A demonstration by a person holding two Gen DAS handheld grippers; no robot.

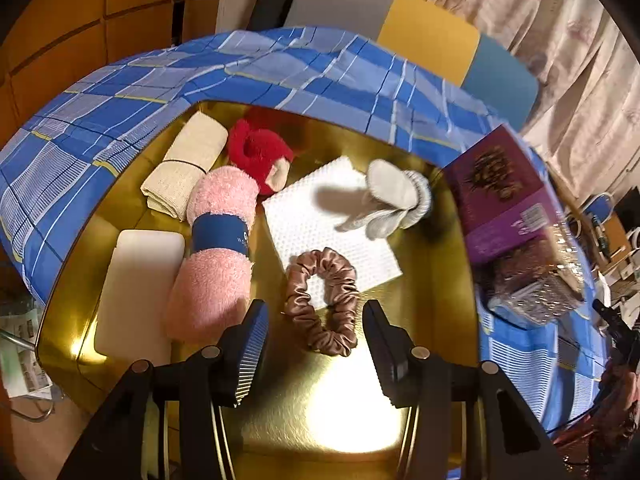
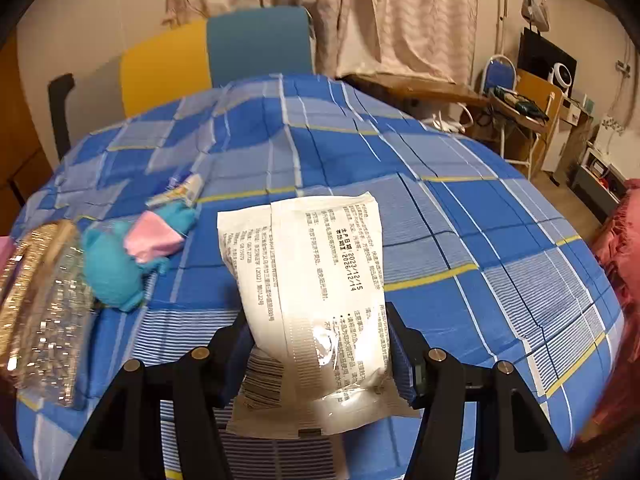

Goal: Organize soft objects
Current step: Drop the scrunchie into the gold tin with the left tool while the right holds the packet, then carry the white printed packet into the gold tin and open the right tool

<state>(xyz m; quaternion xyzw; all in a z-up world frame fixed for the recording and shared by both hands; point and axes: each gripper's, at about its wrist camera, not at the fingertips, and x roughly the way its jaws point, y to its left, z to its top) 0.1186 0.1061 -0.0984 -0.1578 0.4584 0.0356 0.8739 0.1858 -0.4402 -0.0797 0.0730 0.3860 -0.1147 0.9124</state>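
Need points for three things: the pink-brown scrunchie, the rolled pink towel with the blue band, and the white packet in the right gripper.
scrunchie (image 1: 320, 300), left wrist view, on its satin ring, left side.
pink towel (image 1: 218, 240), left wrist view, on the blue band around the roll.
white packet (image 2: 316, 292), right wrist view, on the printed middle of its face.

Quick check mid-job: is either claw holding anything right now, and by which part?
The right claw grips the white packet across its lower half, near the barcode end. The left claw is open, holding nothing; the scrunchie lies between its fingers.
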